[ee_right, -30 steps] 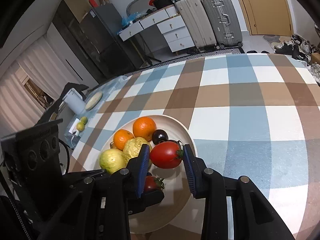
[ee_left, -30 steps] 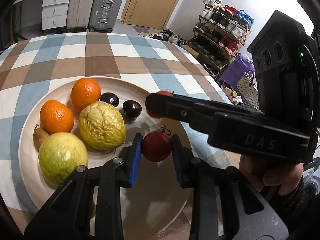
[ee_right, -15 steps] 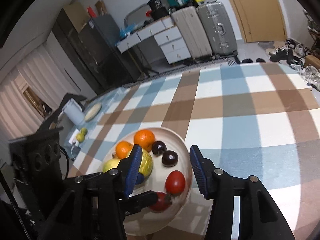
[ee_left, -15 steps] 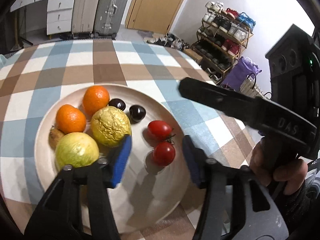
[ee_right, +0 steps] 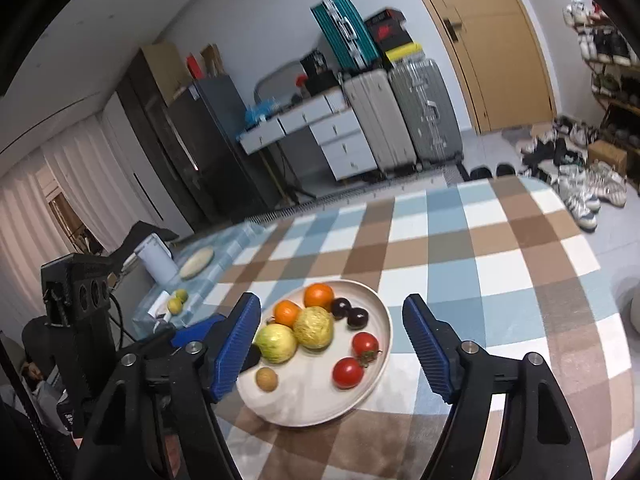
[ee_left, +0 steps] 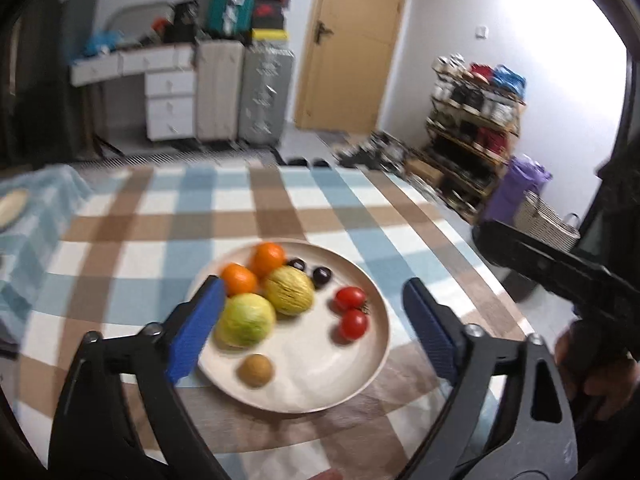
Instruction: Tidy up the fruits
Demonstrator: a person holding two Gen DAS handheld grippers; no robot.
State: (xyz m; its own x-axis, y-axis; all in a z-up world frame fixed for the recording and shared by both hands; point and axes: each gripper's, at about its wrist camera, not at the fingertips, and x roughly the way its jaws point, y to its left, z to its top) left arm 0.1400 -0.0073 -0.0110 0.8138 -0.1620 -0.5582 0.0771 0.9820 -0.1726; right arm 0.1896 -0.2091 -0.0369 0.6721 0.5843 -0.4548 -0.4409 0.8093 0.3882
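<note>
There, both claws gaped wide and empty: left claw (ee_left: 312,328), right claw (ee_right: 332,344). Smooth round tomatoes (ee_right: 348,373) and a wrinkled yellow melon (ee_right: 314,327) lay on the round cream plate (ee_right: 304,412), near the checked desk's (ee_right: 500,248) front edge.

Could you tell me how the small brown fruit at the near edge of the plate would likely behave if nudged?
The small brown fruit looks round, so it would probably roll. It lies alone on the bare plate, with nothing beside it to stop it. The raised rim would likely catch it.
</note>
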